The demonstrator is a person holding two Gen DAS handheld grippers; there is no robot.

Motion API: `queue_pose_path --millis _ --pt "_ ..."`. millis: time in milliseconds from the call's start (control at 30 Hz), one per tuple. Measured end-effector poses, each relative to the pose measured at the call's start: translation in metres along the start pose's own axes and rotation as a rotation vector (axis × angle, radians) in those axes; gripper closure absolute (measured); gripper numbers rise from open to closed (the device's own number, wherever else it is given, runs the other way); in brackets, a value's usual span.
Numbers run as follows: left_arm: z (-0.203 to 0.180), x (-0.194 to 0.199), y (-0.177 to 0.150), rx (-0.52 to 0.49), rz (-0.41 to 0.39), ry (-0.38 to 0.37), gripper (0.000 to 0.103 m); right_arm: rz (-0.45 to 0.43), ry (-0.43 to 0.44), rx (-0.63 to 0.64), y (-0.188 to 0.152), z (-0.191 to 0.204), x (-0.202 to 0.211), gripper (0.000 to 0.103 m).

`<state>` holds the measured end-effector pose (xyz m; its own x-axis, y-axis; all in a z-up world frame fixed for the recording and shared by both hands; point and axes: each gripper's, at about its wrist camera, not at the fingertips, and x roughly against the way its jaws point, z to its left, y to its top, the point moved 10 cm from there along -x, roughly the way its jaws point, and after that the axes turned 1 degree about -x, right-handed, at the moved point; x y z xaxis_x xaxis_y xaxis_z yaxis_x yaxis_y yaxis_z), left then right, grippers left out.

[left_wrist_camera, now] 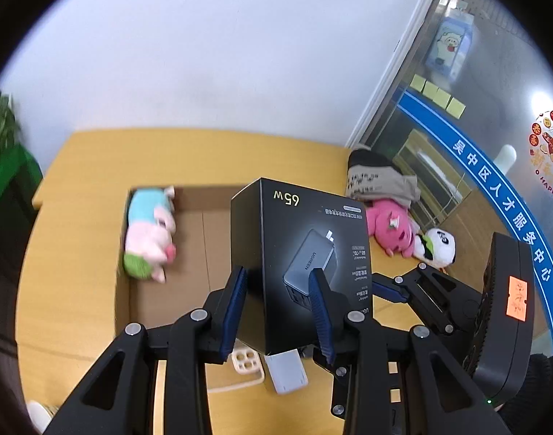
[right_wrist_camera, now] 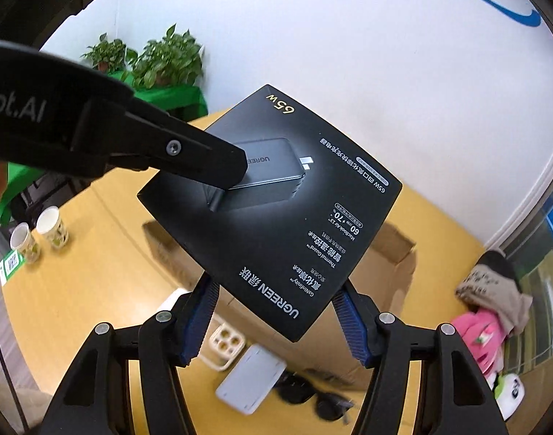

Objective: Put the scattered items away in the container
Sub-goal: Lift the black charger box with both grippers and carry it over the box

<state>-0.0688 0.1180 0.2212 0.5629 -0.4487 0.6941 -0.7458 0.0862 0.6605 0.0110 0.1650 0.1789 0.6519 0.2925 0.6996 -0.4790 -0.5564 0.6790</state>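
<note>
Both grippers hold one black charger box [left_wrist_camera: 298,253] in the air above the wooden table [left_wrist_camera: 77,217]. The box carries a picture of a grey charger and the print "65W" and "UGREEN".

In the left wrist view, the left gripper [left_wrist_camera: 278,304] has its two blue pads pressed on the narrow sides of the box, near its lower end, so its fingers are closed on the box. In the right wrist view, the right gripper [right_wrist_camera: 276,322] grips the same box across its wider faces; the blue pads touch the two lower edges. The left gripper's black finger lies on the front face of the box in that view.

Behind and below the box stands an open cardboard box [left_wrist_camera: 189,239]. A pastel plush toy [left_wrist_camera: 149,232] lies inside it, along its left wall.

On the table, to the right of the cardboard box, lie a pink plush toy [left_wrist_camera: 388,228], a panda plush [left_wrist_camera: 436,246] and a folded beige cloth [left_wrist_camera: 381,177]. Under the grippers are a grey power bank [right_wrist_camera: 251,377], a cream phone case [right_wrist_camera: 225,344] and dark sunglasses [right_wrist_camera: 312,395]. Two paper cups [right_wrist_camera: 40,233] stand at the far left of the table.
</note>
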Motion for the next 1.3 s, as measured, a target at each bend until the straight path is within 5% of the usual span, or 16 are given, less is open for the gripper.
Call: queue_pose_path --millis 633,967,1300 --pt "0.023 -0.043 0.082 -0.050 -0.025 -0.006 0.069 -0.035 -0.045 0.014 0.082 -0.061 -0.044 0.035" --pt "0.049 -0.121 0.091 -0.021 0.055 -0.025 0.069 0.037 -0.027 0.000 0.080 -0.091 -0.117 0.035" --pt "0.098 -0.222 0.067 0.046 0.189 -0.028 0.069 0.148 0.033 -0.024 0.050 -0.095 -0.219 0.035"
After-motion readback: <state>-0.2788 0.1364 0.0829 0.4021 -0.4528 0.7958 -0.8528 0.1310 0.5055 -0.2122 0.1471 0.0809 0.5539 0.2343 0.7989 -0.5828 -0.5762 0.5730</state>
